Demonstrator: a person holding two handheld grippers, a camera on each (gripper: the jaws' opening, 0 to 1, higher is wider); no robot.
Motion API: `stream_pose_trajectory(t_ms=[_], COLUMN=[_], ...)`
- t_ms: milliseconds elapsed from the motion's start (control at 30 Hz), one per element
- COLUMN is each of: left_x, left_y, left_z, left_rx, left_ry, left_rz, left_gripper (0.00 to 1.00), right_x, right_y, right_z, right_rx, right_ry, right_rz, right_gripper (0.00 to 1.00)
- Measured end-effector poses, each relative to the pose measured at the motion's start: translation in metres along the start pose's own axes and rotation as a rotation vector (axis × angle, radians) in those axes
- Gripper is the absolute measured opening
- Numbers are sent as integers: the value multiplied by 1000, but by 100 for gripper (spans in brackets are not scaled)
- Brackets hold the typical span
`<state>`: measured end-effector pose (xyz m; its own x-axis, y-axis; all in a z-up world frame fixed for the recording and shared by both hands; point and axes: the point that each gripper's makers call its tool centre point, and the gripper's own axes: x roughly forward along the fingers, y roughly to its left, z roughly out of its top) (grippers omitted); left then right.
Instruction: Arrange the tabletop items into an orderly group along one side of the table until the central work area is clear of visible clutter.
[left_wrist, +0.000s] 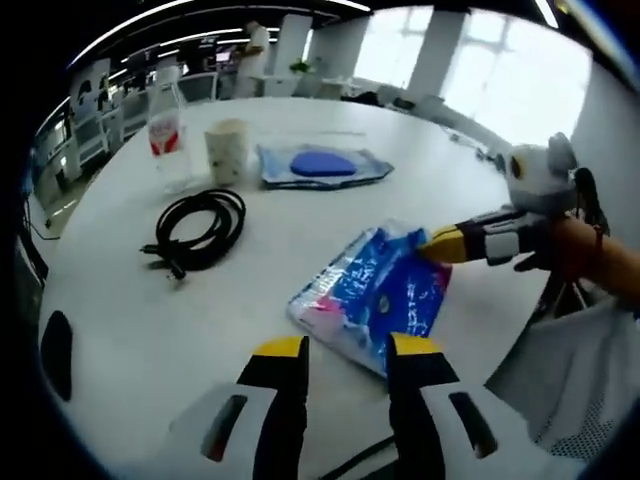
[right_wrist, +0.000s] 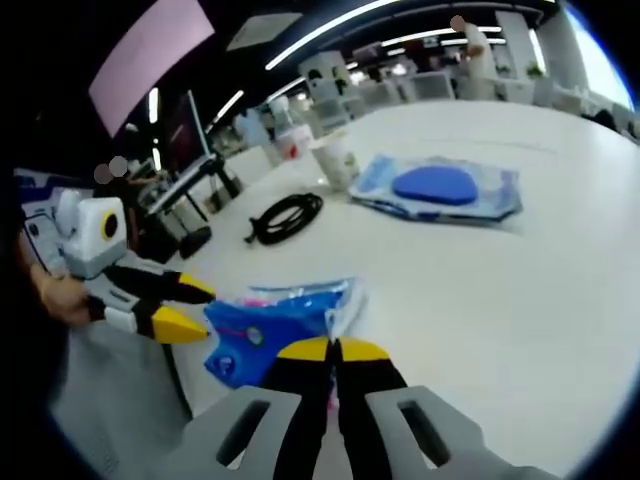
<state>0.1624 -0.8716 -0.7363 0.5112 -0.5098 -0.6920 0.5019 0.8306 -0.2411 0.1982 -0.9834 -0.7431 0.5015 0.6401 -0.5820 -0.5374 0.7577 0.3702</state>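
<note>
A blue and pink plastic packet (left_wrist: 375, 295) lies near the table's close edge. My right gripper (left_wrist: 440, 243) comes in from the right and is shut on the packet's far corner. My left gripper (left_wrist: 347, 347) stands open just short of the packet's near edge, touching nothing. In the right gripper view the packet (right_wrist: 265, 325) runs left from my shut right gripper (right_wrist: 335, 350), and the open left gripper (right_wrist: 190, 307) sits at its left end. A coiled black cable (left_wrist: 200, 230), a paper cup (left_wrist: 228, 150), a water bottle (left_wrist: 165, 135) and a blue pouch (left_wrist: 322, 165) lie farther back.
The white table (left_wrist: 300, 110) is round-edged, with bare surface between the packet and the cable (right_wrist: 285, 217). The cup (right_wrist: 338, 160), bottle (right_wrist: 290, 135) and pouch (right_wrist: 440, 190) sit toward the far side. A hand (left_wrist: 575, 250) holds the right gripper. Office desks and chairs stand beyond.
</note>
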Motion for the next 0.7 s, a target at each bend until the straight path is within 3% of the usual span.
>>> stream_pose_trajectory(t_ms=[167,467,700], left_x=[1,-3,-7], left_y=[-3,-2,-2], left_z=[-3,0,12], left_rx=[-47,-39,-6], left_ry=[13,11,-13], left_rz=[-20,-21,-32], left_gripper=[11,3,0], right_x=[0,-3,-9], right_y=[2,5,6], right_z=[-1,1,4], right_rx=[6,0,-8], right_ry=[5,7,-4], right_rz=[4,0,-19], right_gripper=[0,0,0])
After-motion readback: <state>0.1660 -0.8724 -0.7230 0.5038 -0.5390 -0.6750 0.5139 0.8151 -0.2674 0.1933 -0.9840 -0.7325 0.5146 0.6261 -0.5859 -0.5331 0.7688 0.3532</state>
